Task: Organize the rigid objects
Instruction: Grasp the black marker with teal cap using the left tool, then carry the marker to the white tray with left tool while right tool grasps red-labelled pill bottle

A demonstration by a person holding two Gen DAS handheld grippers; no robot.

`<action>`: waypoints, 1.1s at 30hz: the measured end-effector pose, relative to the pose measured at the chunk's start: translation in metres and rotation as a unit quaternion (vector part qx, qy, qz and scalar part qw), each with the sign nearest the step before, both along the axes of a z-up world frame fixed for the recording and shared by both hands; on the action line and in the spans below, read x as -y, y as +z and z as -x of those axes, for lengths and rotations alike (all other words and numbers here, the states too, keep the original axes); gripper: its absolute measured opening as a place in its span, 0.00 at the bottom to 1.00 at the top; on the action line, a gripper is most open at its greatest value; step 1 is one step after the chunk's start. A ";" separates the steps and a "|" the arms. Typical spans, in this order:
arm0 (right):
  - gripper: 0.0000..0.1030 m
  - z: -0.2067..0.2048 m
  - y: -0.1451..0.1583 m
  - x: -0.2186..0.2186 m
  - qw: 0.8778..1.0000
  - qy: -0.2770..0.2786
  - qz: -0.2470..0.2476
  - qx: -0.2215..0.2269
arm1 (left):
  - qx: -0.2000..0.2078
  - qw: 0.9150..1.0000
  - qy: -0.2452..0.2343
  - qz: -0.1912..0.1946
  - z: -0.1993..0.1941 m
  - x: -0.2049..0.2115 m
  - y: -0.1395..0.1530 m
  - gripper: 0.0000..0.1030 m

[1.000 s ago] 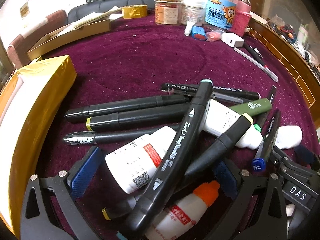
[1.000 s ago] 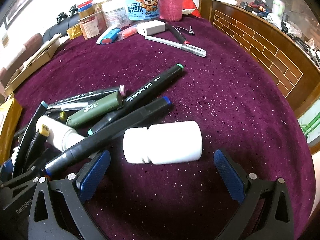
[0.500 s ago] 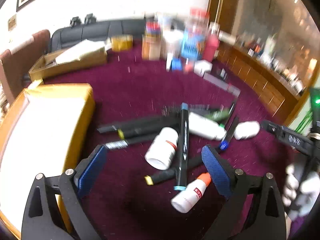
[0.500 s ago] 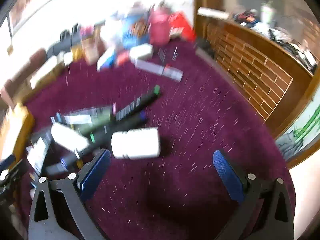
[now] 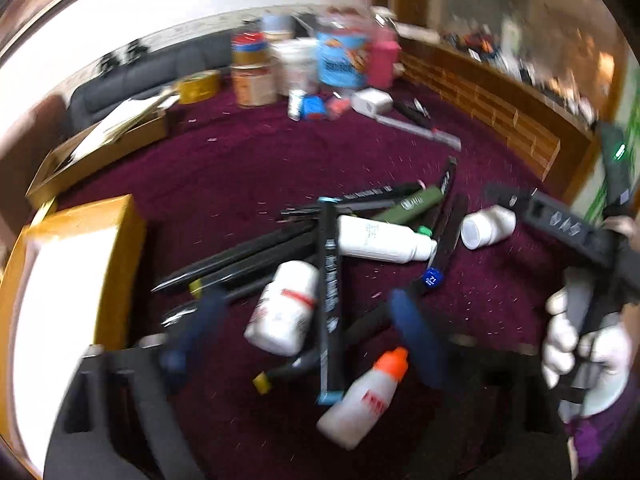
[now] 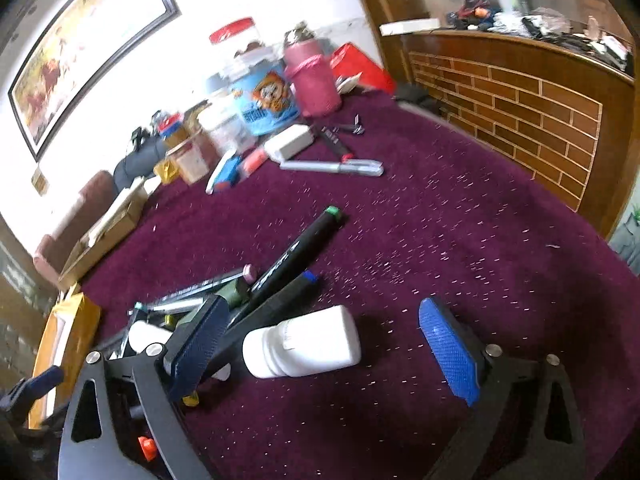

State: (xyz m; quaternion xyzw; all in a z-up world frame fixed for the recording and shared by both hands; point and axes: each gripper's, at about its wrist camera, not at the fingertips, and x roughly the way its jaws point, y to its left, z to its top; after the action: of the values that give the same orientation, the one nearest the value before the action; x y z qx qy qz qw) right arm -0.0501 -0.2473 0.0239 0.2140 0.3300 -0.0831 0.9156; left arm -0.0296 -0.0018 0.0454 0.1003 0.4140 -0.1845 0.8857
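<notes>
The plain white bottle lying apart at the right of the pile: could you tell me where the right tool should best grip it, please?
Grip the plain white bottle across its smooth, wide body, not the ribbed neck. It lies on its side between the open right tool pads, so probably come straight down from above, one pad on the near side and one on the far side, clear of the markers.

My left claw (image 5: 308,340) is smeared by motion blur; the jars (image 5: 304,68) far beyond it are too blurred to read.
</notes>
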 end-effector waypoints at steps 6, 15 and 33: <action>0.91 -0.002 -0.001 -0.002 1.000 0.007 0.001 -0.003 | 0.009 0.998 -0.004 -0.068 -0.014 0.023 -0.014 0.49; 0.91 0.003 -0.003 0.003 1.000 0.002 -0.016 -0.005 | -0.018 0.999 -0.007 -0.029 -0.010 0.000 -0.010 0.20; 0.91 0.000 -0.006 0.003 1.000 0.007 -0.018 -0.014 | -0.032 0.998 -0.018 0.044 -0.014 -0.011 -0.009 0.12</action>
State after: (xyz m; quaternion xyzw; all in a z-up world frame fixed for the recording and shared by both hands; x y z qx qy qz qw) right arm -0.0503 -0.2508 0.0183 0.2271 0.3460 -0.0736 0.9073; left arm -0.0158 0.0094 0.0366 0.0630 0.4315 -0.2210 0.8723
